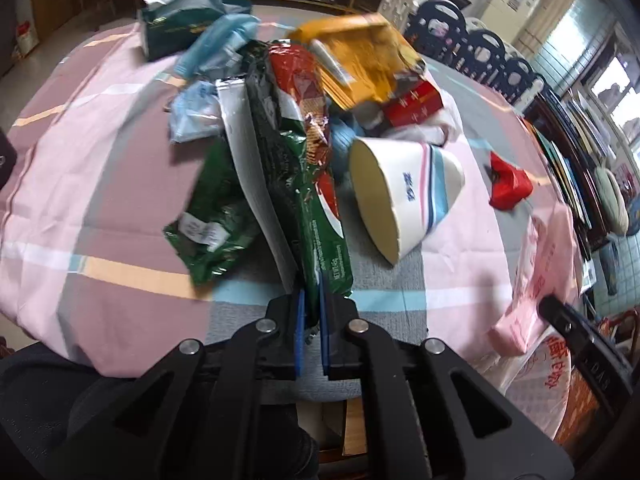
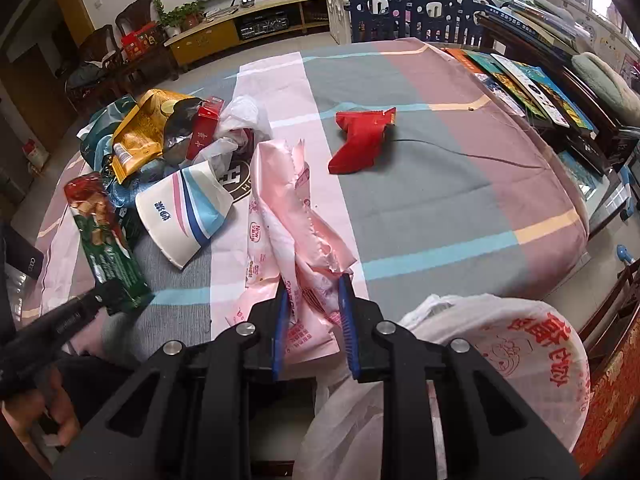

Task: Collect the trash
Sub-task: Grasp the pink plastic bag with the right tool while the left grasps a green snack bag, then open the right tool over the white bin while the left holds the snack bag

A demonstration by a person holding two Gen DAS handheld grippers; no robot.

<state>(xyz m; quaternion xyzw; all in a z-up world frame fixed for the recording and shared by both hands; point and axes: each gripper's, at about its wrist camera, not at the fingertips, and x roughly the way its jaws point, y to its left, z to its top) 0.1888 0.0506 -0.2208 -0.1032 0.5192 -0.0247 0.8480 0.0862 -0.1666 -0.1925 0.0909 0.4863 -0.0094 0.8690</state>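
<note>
Two handheld grippers work at the near edge of a table covered by a pink, grey and blue checked cloth (image 2: 440, 200).

Nearest, the left gripper (image 1: 312, 320) has its blue pads pressed together on the bottom end of a long green-and-red snack wrapper (image 1: 316, 184), which rises away from the jaws toward the pile. The right gripper (image 2: 314, 312) is narrowed around a crumpled pink plastic bag (image 2: 288, 208); the bag's bunched end sits between the pads, which touch it on both sides. Just right of that gripper, over the table's near edge, gapes a white plastic bag with red print (image 2: 520, 352).

Just beyond the left gripper, a white paper cup with pink and blue stripes (image 1: 408, 192) lies on its side, its mouth facing the camera, beside the wrapper. Left of the wrapper lies a green foil packet (image 1: 212, 224).

Farther back is the heap: an orange snack bag (image 1: 360, 60), a red carton (image 1: 412, 104), pale blue wrappers (image 1: 216, 44) and a teal packet (image 1: 176, 20), overlapping each other.

A red wrapper (image 2: 360, 140) lies alone in the middle of the cloth, well apart from the heap. Around it the cloth is bare out to the far edge and to the right edge, where books (image 2: 532, 88) are lined up.
</note>
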